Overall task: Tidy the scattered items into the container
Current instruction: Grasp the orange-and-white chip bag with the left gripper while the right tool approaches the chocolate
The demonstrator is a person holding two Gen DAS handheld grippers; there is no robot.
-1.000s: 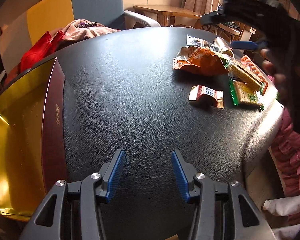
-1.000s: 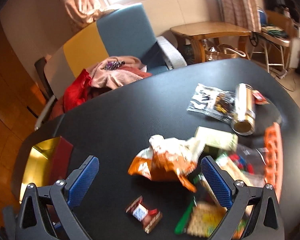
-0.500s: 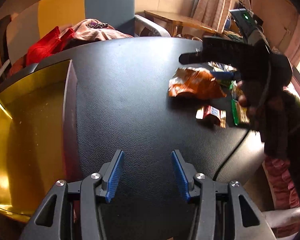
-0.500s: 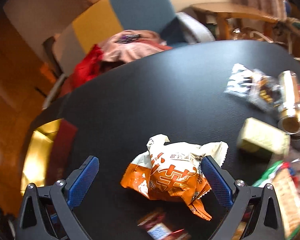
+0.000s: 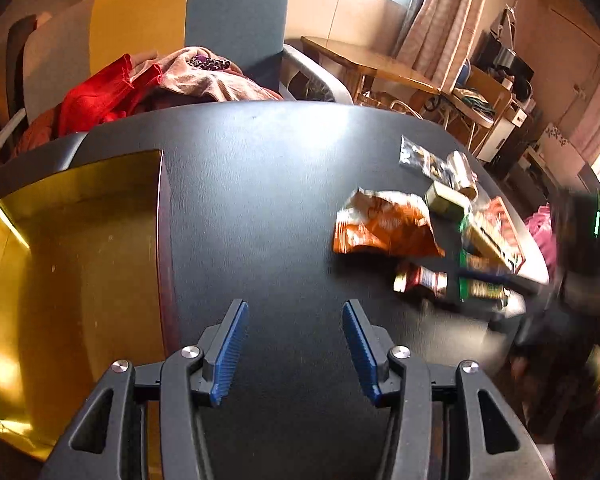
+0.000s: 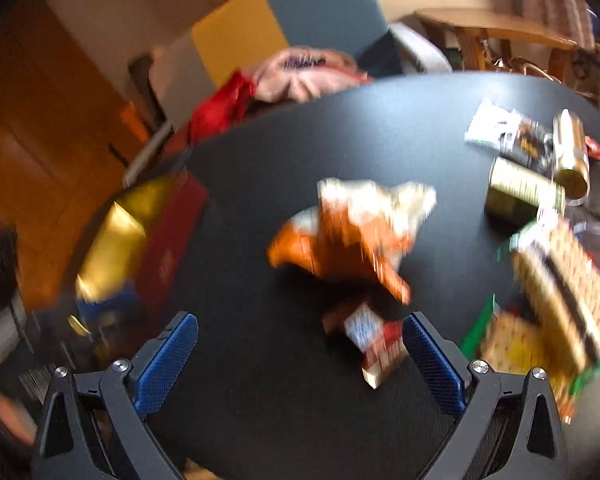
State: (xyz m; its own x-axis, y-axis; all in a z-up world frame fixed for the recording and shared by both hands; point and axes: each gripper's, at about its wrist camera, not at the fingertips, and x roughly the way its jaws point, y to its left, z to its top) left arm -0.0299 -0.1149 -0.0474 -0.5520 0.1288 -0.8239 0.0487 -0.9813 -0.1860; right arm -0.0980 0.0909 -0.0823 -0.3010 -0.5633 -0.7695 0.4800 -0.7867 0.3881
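Observation:
A gold-lined box (image 5: 60,264) with a dark red rim sits at the table's left; it also shows in the right wrist view (image 6: 116,240). Snacks lie scattered on the right: an orange crumpled bag (image 5: 384,226) (image 6: 352,236), a small red-and-white chocolate pack (image 5: 420,280) (image 6: 374,344), cracker packs (image 5: 484,276) (image 6: 556,296), a green-gold box (image 6: 520,192), a gold can (image 6: 570,156) and a clear packet (image 5: 418,156). My left gripper (image 5: 294,344) is open and empty over bare table beside the box. My right gripper (image 6: 300,364) is open and empty, the chocolate pack near its right finger.
The black table (image 5: 268,168) curves away at its far and right edges. An armchair (image 5: 228,28) with red and pink clothes (image 5: 140,84) stands behind it. A wooden side table (image 5: 364,64) and shelves stand at the back right.
My right gripper has pulled back and down from above the orange bag, now low over the chocolate pack; its view is blurred. My left gripper shifted slightly right.

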